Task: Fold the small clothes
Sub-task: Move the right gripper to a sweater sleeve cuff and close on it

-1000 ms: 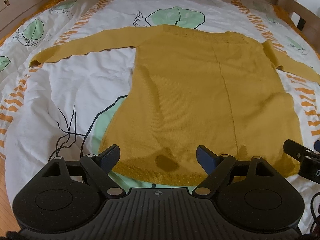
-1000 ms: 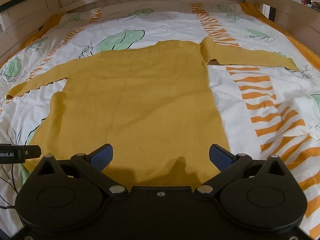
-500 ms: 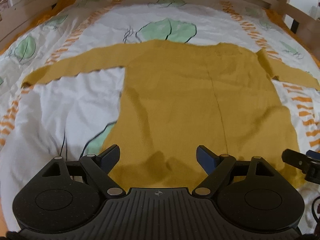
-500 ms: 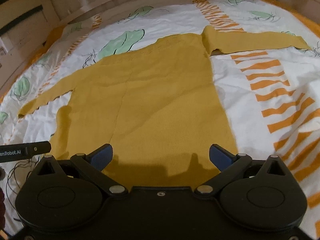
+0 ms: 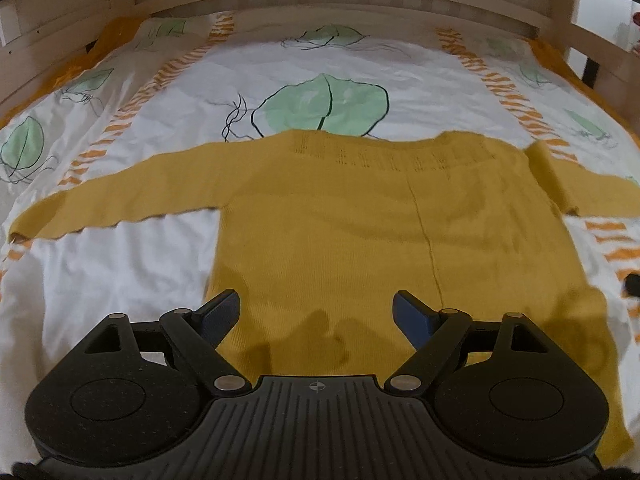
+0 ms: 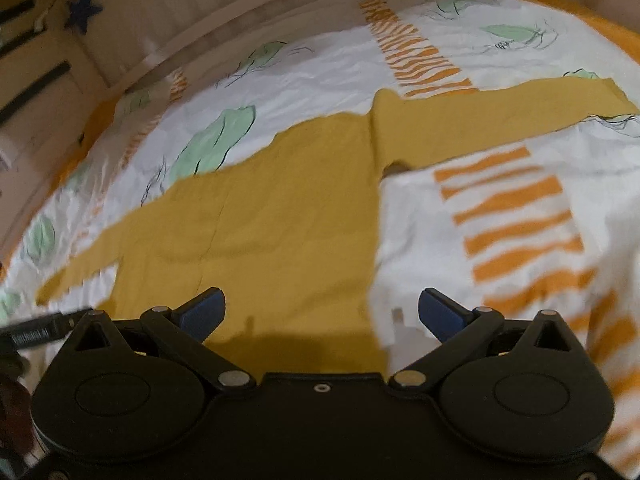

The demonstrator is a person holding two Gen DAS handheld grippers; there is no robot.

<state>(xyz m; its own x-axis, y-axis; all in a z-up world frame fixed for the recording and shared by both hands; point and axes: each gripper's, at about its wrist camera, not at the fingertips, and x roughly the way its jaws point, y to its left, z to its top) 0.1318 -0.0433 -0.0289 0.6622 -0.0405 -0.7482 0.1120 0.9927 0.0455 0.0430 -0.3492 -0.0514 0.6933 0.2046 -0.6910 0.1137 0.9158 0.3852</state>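
On crinkled leaf-print bedding (image 5: 120,272), a flat mustard knit sweater (image 5: 360,232) lies beneath both grippers' wide-spread fingers (image 5: 222,314).

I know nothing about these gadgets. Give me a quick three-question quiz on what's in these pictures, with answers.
1. True or false: the left gripper is clamped on cloth.
2. The mustard sweater lies: A) bunched up, B) flat with sleeves spread, C) folded in half.
3. Fill in: the right gripper hovers over the sweater's ____ side edge.

Key: 1 false, both grippers are open and empty. 2 B, on the leaf-print bedsheet. 3 right.
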